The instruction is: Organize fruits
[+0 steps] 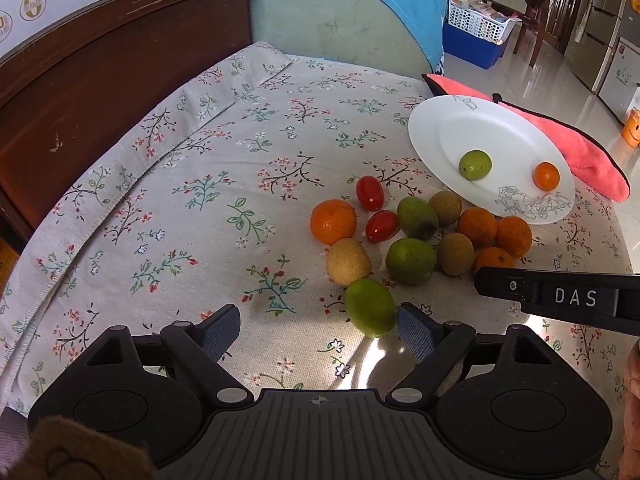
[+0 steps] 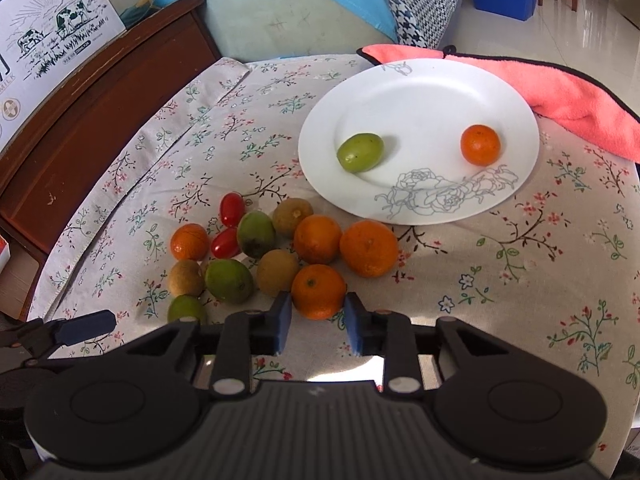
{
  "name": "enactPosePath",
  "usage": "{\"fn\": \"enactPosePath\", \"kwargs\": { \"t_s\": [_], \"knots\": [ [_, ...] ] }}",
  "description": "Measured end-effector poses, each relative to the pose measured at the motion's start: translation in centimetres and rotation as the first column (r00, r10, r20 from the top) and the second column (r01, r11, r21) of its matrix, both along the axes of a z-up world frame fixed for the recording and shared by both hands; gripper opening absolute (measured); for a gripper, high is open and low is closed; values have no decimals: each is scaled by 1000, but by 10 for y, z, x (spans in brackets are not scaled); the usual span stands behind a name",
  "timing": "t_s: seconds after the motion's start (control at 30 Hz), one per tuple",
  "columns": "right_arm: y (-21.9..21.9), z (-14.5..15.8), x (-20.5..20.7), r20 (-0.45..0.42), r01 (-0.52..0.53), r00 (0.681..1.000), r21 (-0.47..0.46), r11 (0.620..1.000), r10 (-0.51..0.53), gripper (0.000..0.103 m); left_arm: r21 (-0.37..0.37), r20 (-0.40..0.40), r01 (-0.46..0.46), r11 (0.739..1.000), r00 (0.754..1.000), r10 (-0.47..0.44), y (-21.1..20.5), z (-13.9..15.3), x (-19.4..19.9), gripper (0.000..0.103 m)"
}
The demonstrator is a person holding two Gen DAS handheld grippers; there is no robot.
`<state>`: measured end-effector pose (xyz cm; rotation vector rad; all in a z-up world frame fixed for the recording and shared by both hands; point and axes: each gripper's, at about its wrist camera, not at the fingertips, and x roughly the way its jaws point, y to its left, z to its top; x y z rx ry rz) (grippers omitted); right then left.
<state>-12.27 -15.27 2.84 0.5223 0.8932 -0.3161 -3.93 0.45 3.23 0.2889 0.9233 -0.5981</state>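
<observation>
A white plate (image 2: 420, 92) with a line-drawn flower on its rim is set on the floral cloth (image 2: 520, 264) covering the tabletop, and a green fruit (image 2: 360, 152) and a small orange (image 2: 480, 145) are seen lying on it, well apart from each other. Just beside the plate's near edge a loose cluster of fruit is gathered on the cloth: oranges, green fruits, brown kiwi-like fruits and two red cherry tomatoes (image 2: 228, 226). The right tongs (image 2: 318, 320) are held spread at the near side of this cluster, and the nearest orange (image 2: 319, 291) is framed between the two blue pads without being clamped; whether the pads touch it cannot be told. The left tongs (image 1: 318, 330) are seen wide apart over the cloth, with a green fruit (image 1: 371, 306) lying just beside the right-hand pad and nothing gripped. A pink towel (image 2: 560, 88) is tucked behind the plate, and a dark wooden board (image 1: 100, 80) is seen along the far left side.
</observation>
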Motion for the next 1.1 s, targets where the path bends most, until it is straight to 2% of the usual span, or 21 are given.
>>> {"fn": "enactPosePath", "kwargs": {
  "t_s": [0.17, 0.33, 0.47, 0.67, 0.83, 0.97, 1.1],
  "knots": [
    [-4, 7, -4, 21, 14, 1000, 31, 999, -15, 28, -5, -11, 7, 1000, 1000, -7, -8, -4, -1, 82],
    [-6, 13, -6, 41, 13, 999, 30, 999, -14, 20, 3, -37, 11, 1000, 999, -11, -18, -11, 0, 66],
    [-8, 13, -7, 37, 20, 999, 28, 999, -21, 19, 21, -2, 29, 999, 1000, -29, -25, -11, -3, 59],
    [-10, 12, -9, 34, 27, 999, 33, 999, -28, 16, 0, -2, 40, 999, 999, -40, -28, -8, -4, 28],
    [-12, 10, -10, 34, 34, 999, 50, 998, -36, 16, -3, 5, 40, 999, 999, -40, -28, -7, -5, 26],
    [-12, 10, -10, 36, 37, 999, 55, 998, -39, 16, 18, 58, 45, 999, 997, -46, -32, -2, -10, 26],
    [-14, 10, -11, 38, 46, 998, 59, 997, -49, 16, -9, 76, 46, 999, 996, -46, -34, 7, -12, 25]
  ]
}}
